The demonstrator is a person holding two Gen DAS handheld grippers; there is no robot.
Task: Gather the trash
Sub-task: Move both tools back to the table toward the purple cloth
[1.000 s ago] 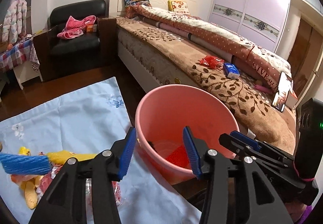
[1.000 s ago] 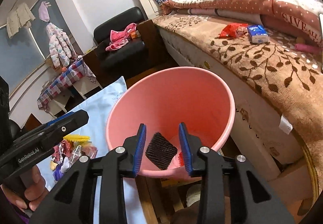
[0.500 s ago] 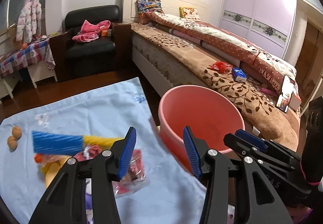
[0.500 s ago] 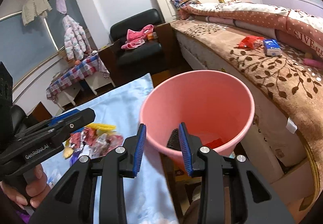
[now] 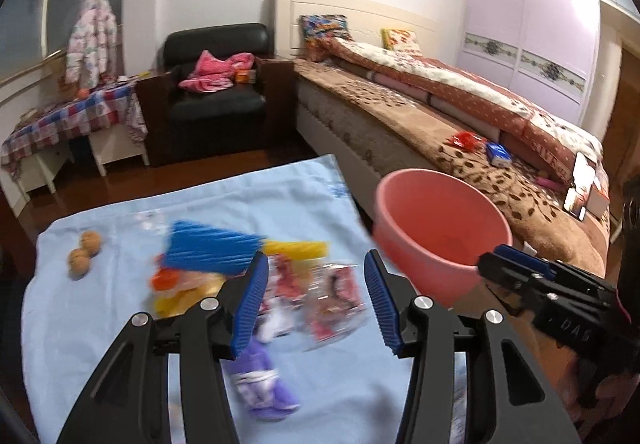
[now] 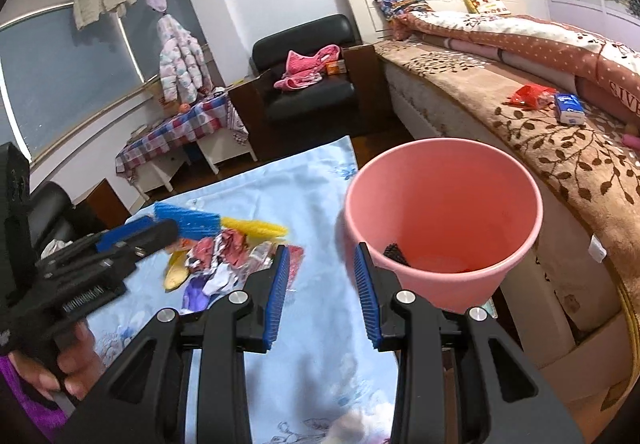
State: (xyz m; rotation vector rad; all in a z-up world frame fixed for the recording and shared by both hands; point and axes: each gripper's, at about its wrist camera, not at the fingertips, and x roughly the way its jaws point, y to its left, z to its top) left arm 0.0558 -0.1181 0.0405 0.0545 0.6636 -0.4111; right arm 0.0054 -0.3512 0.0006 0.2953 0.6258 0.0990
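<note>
A pink bucket (image 5: 400, 244) (image 6: 440, 141) stands on the floor beside the bed. A dark ridged piece (image 6: 394, 254) lies inside it. On a light-blue cloth (image 5: 240, 195) (image 6: 300, 183) sits a trash pile: a blue corrugated piece (image 5: 208, 248) (image 6: 188, 219), a yellow piece (image 5: 296, 248), a clear red-printed wrapper (image 5: 332, 296), a purple wrapper (image 5: 260, 376) and two walnuts (image 5: 84, 254). My left gripper (image 5: 315, 256) hangs over the pile, its jaws opening with nothing between them. My right gripper (image 6: 321, 248) stands open and empty just left of the bucket.
A bed (image 5: 400, 111) runs along the right, with a red packet (image 5: 464, 139) and a blue box (image 5: 498, 155) on it. A black armchair (image 5: 216, 95) with pink clothes stands behind the cloth. A checked table (image 5: 68, 119) is at the left.
Both grippers have swung left, away from the bucket and toward the cloth. The dark ridged piece seen between my right fingers now lies in the bucket.
</note>
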